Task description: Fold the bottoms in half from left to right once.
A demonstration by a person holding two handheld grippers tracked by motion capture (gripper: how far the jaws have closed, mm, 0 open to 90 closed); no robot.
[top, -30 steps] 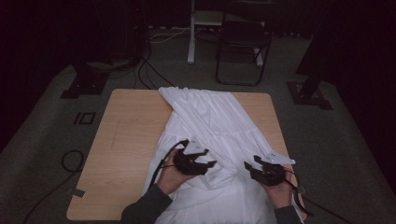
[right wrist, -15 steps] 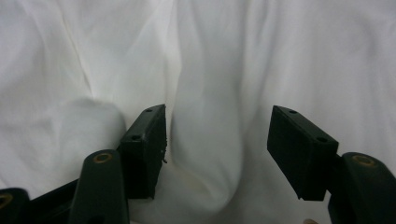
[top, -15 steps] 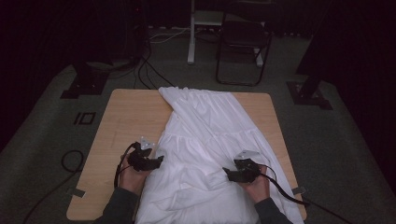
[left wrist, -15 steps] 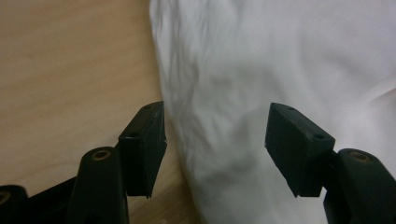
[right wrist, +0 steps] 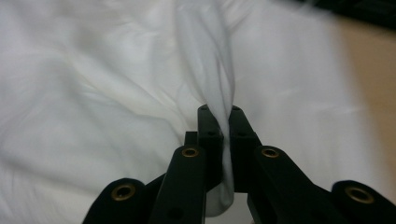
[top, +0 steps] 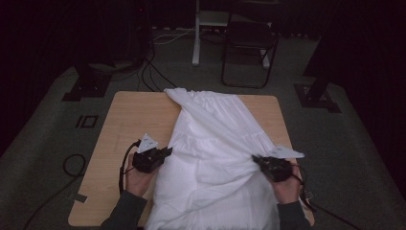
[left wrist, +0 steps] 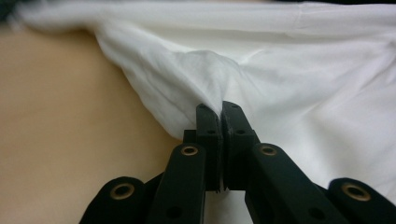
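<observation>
A white garment (top: 215,143) lies spread down the middle of the wooden table (top: 129,120), its lower part hanging over the near edge. My left gripper (top: 167,151) sits at the garment's left edge; its jaws have just closed and pinch a fold of the white cloth (left wrist: 205,79). My right gripper (top: 254,160) is at the garment's right side, lifted a little, and its jaws have also just closed on a bunched ridge of cloth (right wrist: 210,60). In both gripper views, my left gripper (left wrist: 220,108) and my right gripper (right wrist: 219,110) have fabric squeezed between the pads.
Bare wood (left wrist: 60,140) lies left of the garment. A black chair (top: 249,48) and a white stand leg (top: 196,33) are beyond the table's far edge. Cables (top: 72,165) run over the grey floor at left, and dark stand bases (top: 81,88) sit at both far corners.
Both hands moved apart from the garment's middle to its left and right sides. The jaws, open earlier, are now shut on folds of the cloth.
</observation>
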